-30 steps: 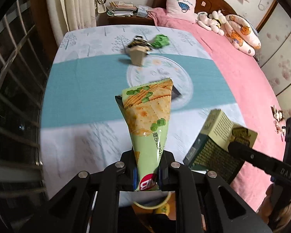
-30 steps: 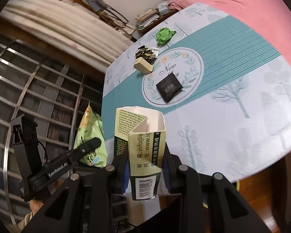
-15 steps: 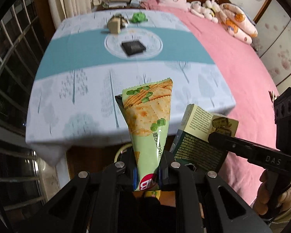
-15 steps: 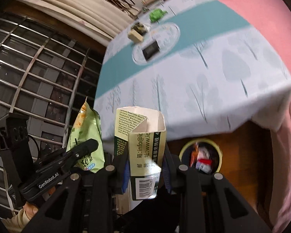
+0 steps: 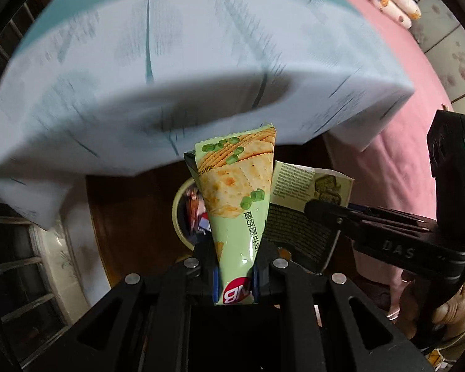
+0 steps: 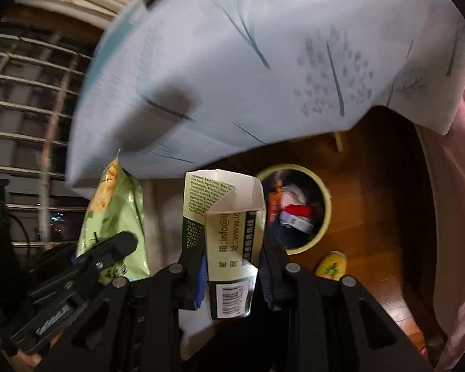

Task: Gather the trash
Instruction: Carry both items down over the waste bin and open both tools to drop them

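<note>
Step in hand: drop both pieces of trash in the bin. Left gripper (image 5: 234, 274) has its jaws pinched tight on the bottom seal of the green cracker wrapper (image 5: 237, 198), which stands upright out of them. Right gripper (image 6: 232, 274) has its jaws narrowed onto the lower end of the opened carton (image 6: 229, 235), flap end up. Yellow-rimmed trash bin (image 6: 324, 217) sits on the wooden floor (image 6: 372, 186) below the overhanging desk cloth (image 6: 263, 62), already holding some packaging. In the left view the wrapper hides most of the bin; in the right view the bin lies right of the carton. Judgement: centre each item over the rim before releasing. The light wrapper may drift, so release low. Keep the two grippers apart to avoid a clash.
</note>
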`<state>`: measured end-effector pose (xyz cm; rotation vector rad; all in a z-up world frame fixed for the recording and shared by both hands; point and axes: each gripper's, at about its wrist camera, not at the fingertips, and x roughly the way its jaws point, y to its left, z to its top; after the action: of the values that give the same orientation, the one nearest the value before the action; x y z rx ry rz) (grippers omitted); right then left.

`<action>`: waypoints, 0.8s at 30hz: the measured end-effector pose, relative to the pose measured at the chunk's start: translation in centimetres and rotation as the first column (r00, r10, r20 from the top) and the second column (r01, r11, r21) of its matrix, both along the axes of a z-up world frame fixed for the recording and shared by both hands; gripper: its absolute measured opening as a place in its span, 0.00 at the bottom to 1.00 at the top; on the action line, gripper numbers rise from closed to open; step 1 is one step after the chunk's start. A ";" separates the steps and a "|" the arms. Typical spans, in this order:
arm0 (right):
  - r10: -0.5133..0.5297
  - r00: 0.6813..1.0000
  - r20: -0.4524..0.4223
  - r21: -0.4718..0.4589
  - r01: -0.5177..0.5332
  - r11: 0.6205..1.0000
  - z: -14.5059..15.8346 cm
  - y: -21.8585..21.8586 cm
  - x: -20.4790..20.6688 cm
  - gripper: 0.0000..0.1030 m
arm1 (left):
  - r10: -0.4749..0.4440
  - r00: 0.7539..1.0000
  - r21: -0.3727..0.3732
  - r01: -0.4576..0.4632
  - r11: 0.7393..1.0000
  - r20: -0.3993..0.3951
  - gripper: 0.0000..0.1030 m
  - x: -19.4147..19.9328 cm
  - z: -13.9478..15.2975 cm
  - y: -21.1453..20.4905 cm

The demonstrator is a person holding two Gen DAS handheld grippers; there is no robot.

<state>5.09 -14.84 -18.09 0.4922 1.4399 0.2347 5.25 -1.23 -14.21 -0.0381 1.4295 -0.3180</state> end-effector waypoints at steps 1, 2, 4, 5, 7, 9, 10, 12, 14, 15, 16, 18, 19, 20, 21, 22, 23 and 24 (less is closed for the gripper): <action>0.000 1.000 -0.008 -0.010 -0.001 1.000 -1.2 0.2 0.1 0.27 | 0.004 1.000 0.000 -0.004 1.000 -0.011 0.12 0.0 -1.4 0.0; 0.001 1.000 -0.017 -0.023 -0.001 1.000 -2.5 0.4 0.2 0.27 | 0.011 1.000 0.002 -0.011 1.000 -0.024 0.12 0.1 -3.0 -0.1; 0.004 1.000 -0.029 -0.049 -0.005 0.999 -5.3 0.8 0.7 0.27 | 0.020 0.999 0.000 -0.020 1.000 -0.047 0.12 0.3 -6.0 0.0; 0.005 1.000 -0.030 -0.061 -0.007 0.998 -6.4 0.9 0.8 0.27 | 0.022 0.998 0.003 -0.022 1.000 -0.054 0.13 0.3 -7.1 0.0; 0.011 0.999 -0.041 -0.077 -0.014 0.997 -9.1 1.3 1.1 0.27 | 0.025 0.997 0.008 -0.024 1.000 -0.073 0.13 0.5 -10.3 -0.1; 0.010 0.999 -0.051 -0.085 -0.015 0.996 -11.2 1.4 1.2 0.27 | 0.029 0.996 0.017 -0.028 0.999 -0.085 0.13 0.5 -12.7 -0.5; 0.010 0.998 -0.057 -0.085 -0.015 0.996 -12.4 1.6 1.2 0.27 | 0.032 0.996 0.018 -0.030 0.999 -0.088 0.13 0.5 -13.8 -0.8; 0.007 0.998 -0.070 -0.087 -0.013 0.996 -14.4 1.8 1.3 0.28 | 0.043 0.995 0.029 -0.040 0.999 -0.091 0.18 0.5 -15.8 -1.2; 0.003 0.996 -0.084 -0.085 -0.010 0.996 -15.7 1.8 1.2 0.28 | 0.054 0.995 0.037 -0.051 0.998 -0.087 0.27 0.7 -17.3 -1.8; -0.003 0.996 -0.094 -0.083 -0.005 0.997 -16.3 1.9 1.2 0.28 | 0.057 0.995 0.043 -0.054 0.998 -0.086 0.30 0.7 -17.8 -1.9; -0.011 0.995 -0.103 -0.082 0.003 0.997 -16.9 2.1 1.2 0.28 | 0.059 0.994 0.049 -0.055 0.997 -0.087 0.38 0.6 -18.4 -1.7; -0.018 0.992 -0.127 -0.071 0.009 0.997 -18.0 2.2 1.4 0.31 | 0.069 0.994 0.064 -0.064 0.996 -0.082 0.54 0.7 -19.0 -1.6; -0.018 0.991 -0.133 -0.067 0.009 0.998 -18.3 2.1 1.6 0.34 | 0.077 0.994 0.070 -0.071 0.995 -0.079 0.62 0.7 -19.1 -1.3; -0.020 0.991 -0.134 -0.066 0.012 0.998 -18.4 2.0 1.5 0.41 | 0.088 0.993 0.077 -0.082 0.994 -0.074 0.66 0.6 -19.2 -1.1; -0.021 0.991 -0.130 -0.064 0.013 0.998 -18.4 2.0 1.6 0.47 | 0.099 0.993 0.083 -0.093 0.992 -0.071 0.69 0.6 -19.3 -0.8; -0.021 0.992 -0.122 -0.064 0.013 0.998 -18.2 2.1 1.6 0.49 | 0.107 0.992 0.089 -0.101 0.991 -0.070 0.74 0.5 -19.2 -0.5; -0.020 0.993 -0.112 -0.064 0.013 0.998 -18.0 2.1 1.6 0.51 | 0.114 0.991 0.095 -0.108 0.990 -0.067 0.75 0.6 -19.1 0.0; -0.016 0.995 -0.102 -0.065 0.009 0.998 -17.6 2.2 1.6 0.51 | 0.124 0.991 0.104 -0.117 0.988 -0.059 0.75 0.6 -18.9 0.3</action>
<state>6.74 -12.66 -35.73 0.4663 1.5390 0.1542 5.85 -0.97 -33.11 -0.0533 1.4995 -0.1458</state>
